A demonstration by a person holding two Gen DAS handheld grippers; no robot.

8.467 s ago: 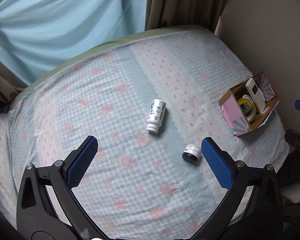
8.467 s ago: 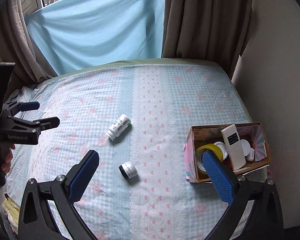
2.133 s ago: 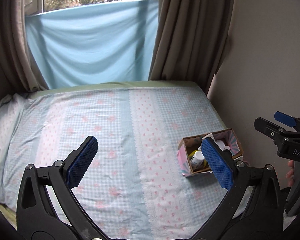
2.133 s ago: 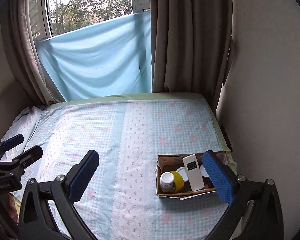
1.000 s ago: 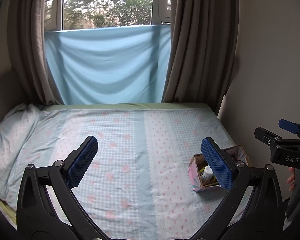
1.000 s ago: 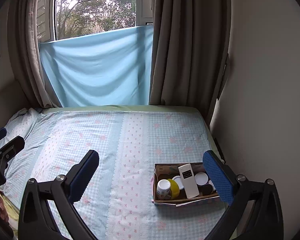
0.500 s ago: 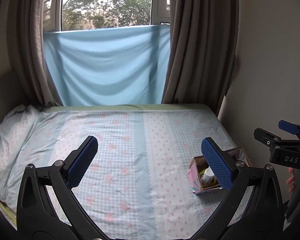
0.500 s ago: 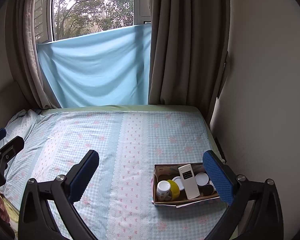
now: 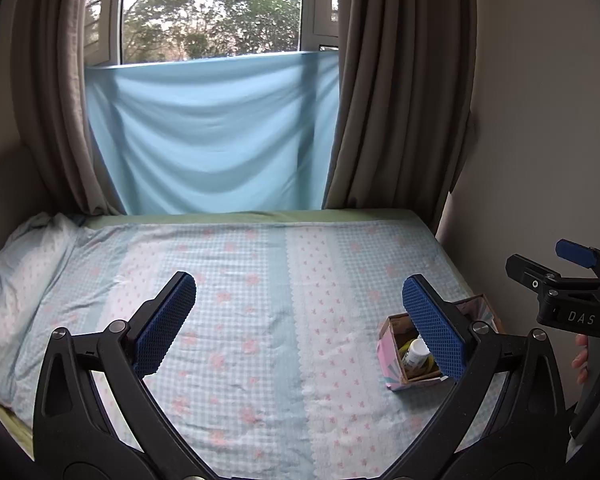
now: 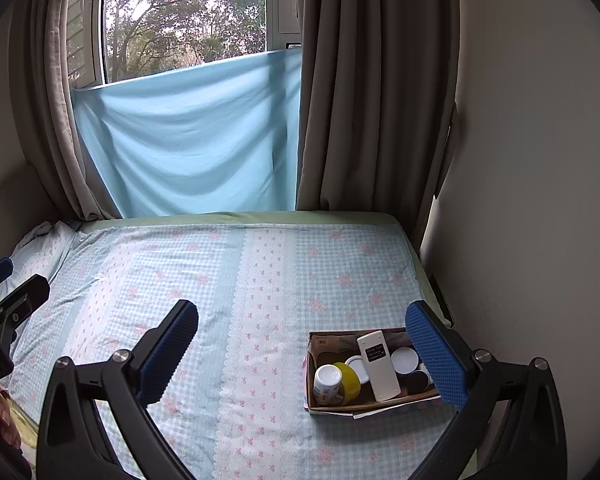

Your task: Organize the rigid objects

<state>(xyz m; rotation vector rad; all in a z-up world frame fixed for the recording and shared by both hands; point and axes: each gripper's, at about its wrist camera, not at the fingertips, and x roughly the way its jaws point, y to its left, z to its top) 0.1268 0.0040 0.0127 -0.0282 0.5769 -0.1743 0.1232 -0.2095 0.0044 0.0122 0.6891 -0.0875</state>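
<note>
Cardboard box (image 10: 314,380), rectangular and open-topped, is sitting near the right edge of the bed (image 10: 236,280), on a checked floral sheet. Inside are lying a white bottle (image 10: 327,384), a yellow tape roll (image 10: 350,382), a flat white remote (image 10: 378,364) and round lidded jars (image 10: 404,360). Both left tongs (image 9: 298,320) and right tongs (image 10: 302,352) are hanging spread wide, gripping nothing, their blue pads (image 10: 172,352) ribbed.

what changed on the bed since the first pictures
The white bottle and the small black jar, which lay loose on the sheet, now sit in the box. Both grippers, left and right, have pulled back, open and empty. The remote and yellow tape stayed in the box.
</note>
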